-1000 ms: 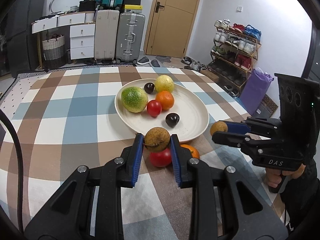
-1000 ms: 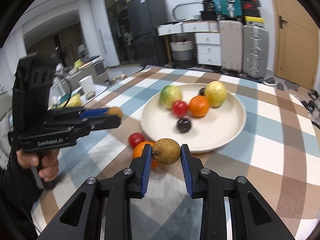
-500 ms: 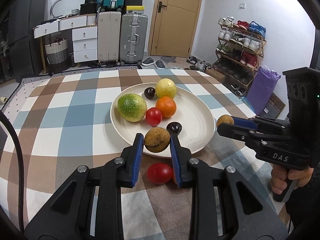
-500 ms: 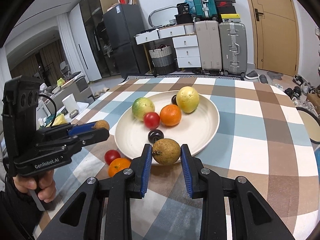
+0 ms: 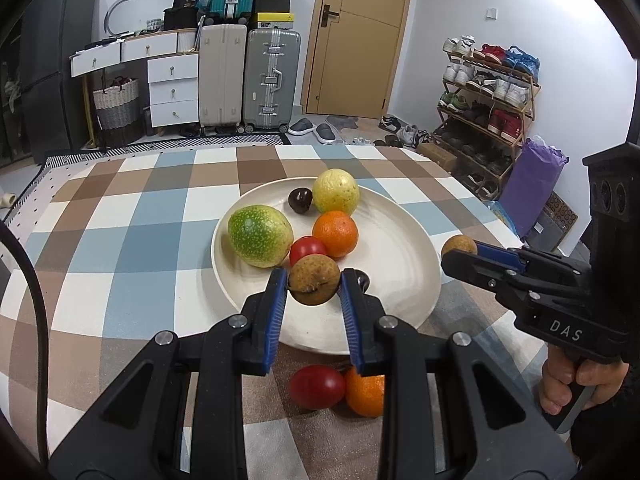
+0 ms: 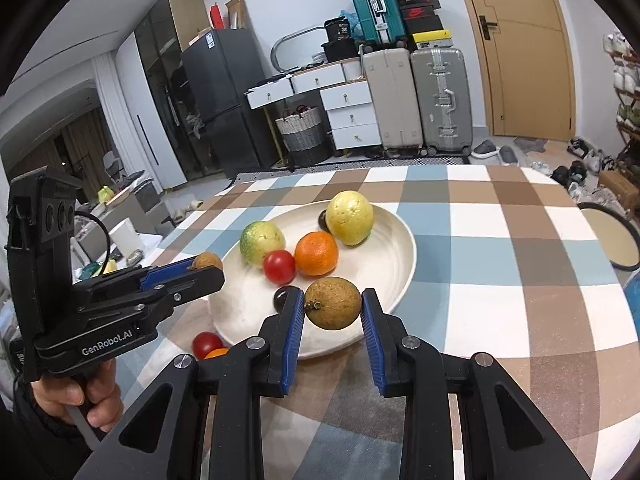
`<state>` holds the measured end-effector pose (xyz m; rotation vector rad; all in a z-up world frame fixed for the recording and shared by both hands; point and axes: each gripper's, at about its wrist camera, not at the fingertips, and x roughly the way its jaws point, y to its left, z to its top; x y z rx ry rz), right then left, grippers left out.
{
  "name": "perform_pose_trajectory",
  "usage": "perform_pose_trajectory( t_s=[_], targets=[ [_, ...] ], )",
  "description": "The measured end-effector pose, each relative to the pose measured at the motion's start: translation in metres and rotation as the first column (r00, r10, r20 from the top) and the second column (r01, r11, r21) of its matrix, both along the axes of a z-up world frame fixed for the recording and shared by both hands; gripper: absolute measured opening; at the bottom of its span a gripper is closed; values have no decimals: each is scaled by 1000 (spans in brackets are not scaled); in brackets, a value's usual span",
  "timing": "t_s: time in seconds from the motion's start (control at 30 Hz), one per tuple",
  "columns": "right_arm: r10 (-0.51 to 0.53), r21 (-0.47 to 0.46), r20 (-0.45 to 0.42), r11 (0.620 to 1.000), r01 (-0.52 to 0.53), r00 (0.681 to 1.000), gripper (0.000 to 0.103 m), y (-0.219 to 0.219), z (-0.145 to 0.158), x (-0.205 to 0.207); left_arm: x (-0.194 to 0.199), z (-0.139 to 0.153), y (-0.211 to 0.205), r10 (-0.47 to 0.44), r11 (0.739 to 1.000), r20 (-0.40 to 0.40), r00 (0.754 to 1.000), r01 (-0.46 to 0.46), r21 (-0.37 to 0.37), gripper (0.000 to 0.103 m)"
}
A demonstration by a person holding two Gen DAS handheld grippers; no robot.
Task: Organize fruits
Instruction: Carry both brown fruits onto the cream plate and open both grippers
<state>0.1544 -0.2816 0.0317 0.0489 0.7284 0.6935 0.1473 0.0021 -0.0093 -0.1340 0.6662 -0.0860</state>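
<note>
My left tongs (image 5: 314, 285) are clamped on a brown round fruit (image 5: 314, 280) above the plate (image 5: 400, 280) near its front rim; my right tongs (image 6: 332, 303) grip a second brown fruit (image 6: 333, 302) there too. One tool reads "DAS" (image 5: 565, 330), the other "GenRobot.AI" (image 6: 107, 343). Since a second ago both fruits have moved from over the bench (image 5: 120, 240) to over the plate; a tomato (image 5: 317, 386) and orange (image 5: 365, 391) lie beside its rim.

Bright even light, sharp, fisheye-warped edges
</note>
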Motion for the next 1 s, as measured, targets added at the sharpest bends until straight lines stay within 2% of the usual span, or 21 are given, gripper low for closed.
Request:
perform_pose_trajectory(
  t_s=[0.27, 0.37, 0.5, 1.0],
  targets=[
    [-6, -25, -24, 1000, 6, 1000, 30, 4, -5, 9, 4, -5, 4, 12, 1000, -10, 1000, -12, -4, 24],
    [-9, -61, -20, 998, 8, 1000, 30, 9, -6, 15, 6, -6, 3, 14, 1000, -15, 1000, -14, 0, 24],
    [-9, -84, -56, 996, 4, 998, 30, 18, -11, 27, 8, -9, 2, 17, 1000, -21, 1000, -17, 17, 24],
    [3, -108, -36, 994, -7, 999, 30, 22, -11, 23, 11, -16, 0, 26, 999, -49, 998, -25, 34, 24]
  ],
)
